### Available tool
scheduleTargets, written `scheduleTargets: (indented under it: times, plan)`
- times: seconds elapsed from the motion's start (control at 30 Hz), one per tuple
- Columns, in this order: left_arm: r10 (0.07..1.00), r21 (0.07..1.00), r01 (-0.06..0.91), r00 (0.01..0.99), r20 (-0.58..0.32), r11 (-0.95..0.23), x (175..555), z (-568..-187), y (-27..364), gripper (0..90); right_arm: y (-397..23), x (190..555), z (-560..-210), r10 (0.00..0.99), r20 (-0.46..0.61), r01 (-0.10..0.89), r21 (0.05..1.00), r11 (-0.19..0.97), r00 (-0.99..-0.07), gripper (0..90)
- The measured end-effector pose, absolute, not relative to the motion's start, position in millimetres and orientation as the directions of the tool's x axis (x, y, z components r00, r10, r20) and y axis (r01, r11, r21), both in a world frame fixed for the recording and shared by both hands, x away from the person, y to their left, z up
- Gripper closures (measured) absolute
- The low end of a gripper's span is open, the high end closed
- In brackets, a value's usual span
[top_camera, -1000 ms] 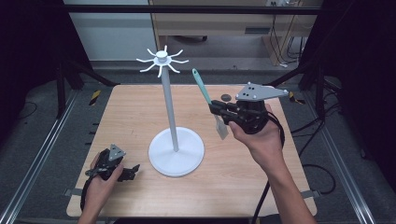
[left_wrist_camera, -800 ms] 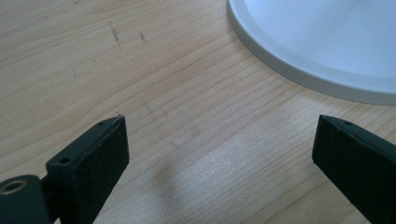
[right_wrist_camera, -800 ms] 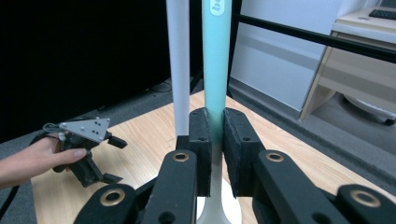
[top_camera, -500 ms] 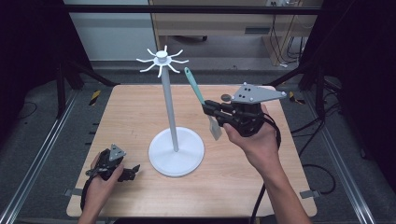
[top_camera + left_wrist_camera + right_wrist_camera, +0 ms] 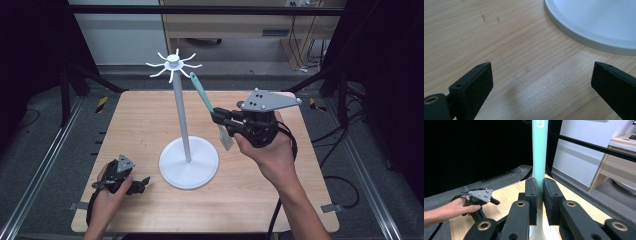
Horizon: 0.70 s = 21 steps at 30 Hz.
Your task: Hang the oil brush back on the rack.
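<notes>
The left gripper [image 5: 142, 182] rests released on the wooden table [image 5: 140, 125]. The white hook stand [image 5: 188, 160] has its base cropped in the left gripper view. The right gripper [image 5: 217, 119] clamps a teal-handled spatula [image 5: 200, 92] aloft, its blade half hidden. Dark surroundings.

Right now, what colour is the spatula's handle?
Teal; the spatula handle shows best in the right gripper view.
</notes>
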<state>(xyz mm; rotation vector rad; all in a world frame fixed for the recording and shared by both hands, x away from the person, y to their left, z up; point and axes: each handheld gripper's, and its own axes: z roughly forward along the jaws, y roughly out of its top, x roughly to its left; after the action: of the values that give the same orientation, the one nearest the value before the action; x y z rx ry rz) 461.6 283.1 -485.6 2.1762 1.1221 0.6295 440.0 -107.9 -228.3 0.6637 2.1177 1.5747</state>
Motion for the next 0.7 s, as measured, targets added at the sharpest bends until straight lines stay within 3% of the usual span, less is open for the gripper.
scheduleTargets:
  times: [0.7]
  plan:
    - [0.837,0.698,0.55,0.53,0.133,-0.459,461.6,-485.7,282.9,3.6,-98.4,446.3,-230.7,0.602,-0.053,0.14,0.953,0.269,-0.797,82.1]
